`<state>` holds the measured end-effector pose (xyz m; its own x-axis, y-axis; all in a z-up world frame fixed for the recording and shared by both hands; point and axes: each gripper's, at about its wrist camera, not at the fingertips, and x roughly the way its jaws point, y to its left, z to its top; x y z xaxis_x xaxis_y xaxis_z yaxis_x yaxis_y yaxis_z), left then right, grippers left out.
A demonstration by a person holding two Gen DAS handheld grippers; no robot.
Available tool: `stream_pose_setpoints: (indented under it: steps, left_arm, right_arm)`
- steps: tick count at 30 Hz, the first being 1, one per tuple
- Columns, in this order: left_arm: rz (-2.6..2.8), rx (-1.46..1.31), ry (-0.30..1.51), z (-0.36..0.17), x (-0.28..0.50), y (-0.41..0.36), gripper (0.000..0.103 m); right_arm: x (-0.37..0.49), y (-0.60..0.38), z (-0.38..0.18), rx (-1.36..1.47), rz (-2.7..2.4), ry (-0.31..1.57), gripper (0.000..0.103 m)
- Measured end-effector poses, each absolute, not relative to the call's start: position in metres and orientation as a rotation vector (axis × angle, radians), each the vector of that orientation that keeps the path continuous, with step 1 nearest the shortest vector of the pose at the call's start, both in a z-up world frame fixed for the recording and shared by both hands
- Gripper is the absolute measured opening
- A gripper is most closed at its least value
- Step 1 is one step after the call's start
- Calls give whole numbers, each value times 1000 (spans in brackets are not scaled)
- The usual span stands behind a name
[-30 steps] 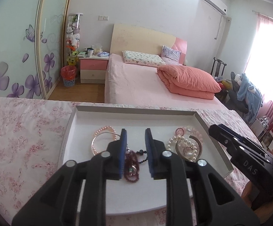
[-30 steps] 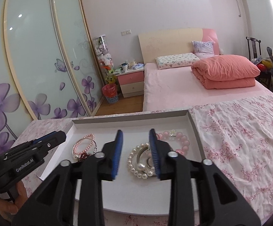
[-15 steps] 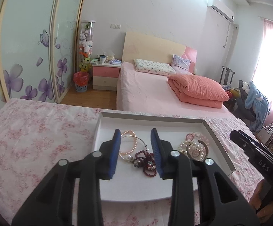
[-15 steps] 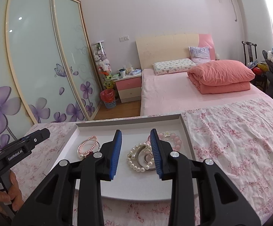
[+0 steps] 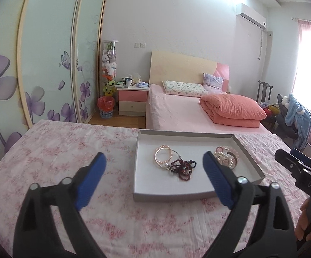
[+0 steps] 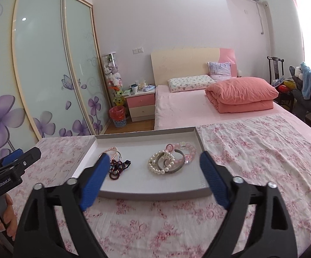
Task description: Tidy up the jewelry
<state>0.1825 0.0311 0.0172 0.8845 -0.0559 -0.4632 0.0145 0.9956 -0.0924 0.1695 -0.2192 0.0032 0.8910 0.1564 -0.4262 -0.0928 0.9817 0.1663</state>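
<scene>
- The left gripper (image 5: 154, 179) is held above the flowered cloth (image 5: 73, 163), short of the tray (image 5: 176, 194); its blue pads (image 5: 89, 181) are spread wide apart and nothing is held between them.
- The right gripper (image 6: 154, 179) is likewise held with its blue pads (image 6: 213, 179) far apart and empty, just in front of the tray's (image 6: 155, 190) near rim.
- The tray, a shallow white one with grey walls, is laid flat on the flowered cloth (image 6: 262, 161), which covers the surface in front of the bed (image 6: 189, 109).
- All the jewelry is seen inside the tray, in two groups well apart from each other.
- On the tray's left side, a pink pearl bracelet (image 5: 163, 155) is seen with a thin metal bangle, and a dark red bead string (image 5: 183, 168) is heaped against them, touching.
- In the right wrist view the dark red bead string (image 6: 118, 167) is partly hidden behind the left pad.
- On the tray's right side, a white pearl bracelet (image 6: 160, 165) is overlapped by a grey metal bangle (image 6: 174, 167), and a pink bead bracelet (image 6: 186, 150) lies against both.
- In the left wrist view this right group is seen as a white pearl bracelet (image 5: 225, 158) and pink beads, partly covered by the right pad.
- The other tool is seen at the edge of each view, gripped by a hand (image 6: 3, 221).
</scene>
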Motion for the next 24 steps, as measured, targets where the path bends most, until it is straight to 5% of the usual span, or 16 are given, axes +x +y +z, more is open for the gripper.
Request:
stream_pose_setpoints:
  steps: [4,24]
  left_arm:
    - [-36,-93,476,18,164,33,99]
    - [1,16,400,-2,97,17,99]
  right_arm:
    - [150,-218,3,125,101,441,101]
    - [102,-208,-16,85,122,428,101]
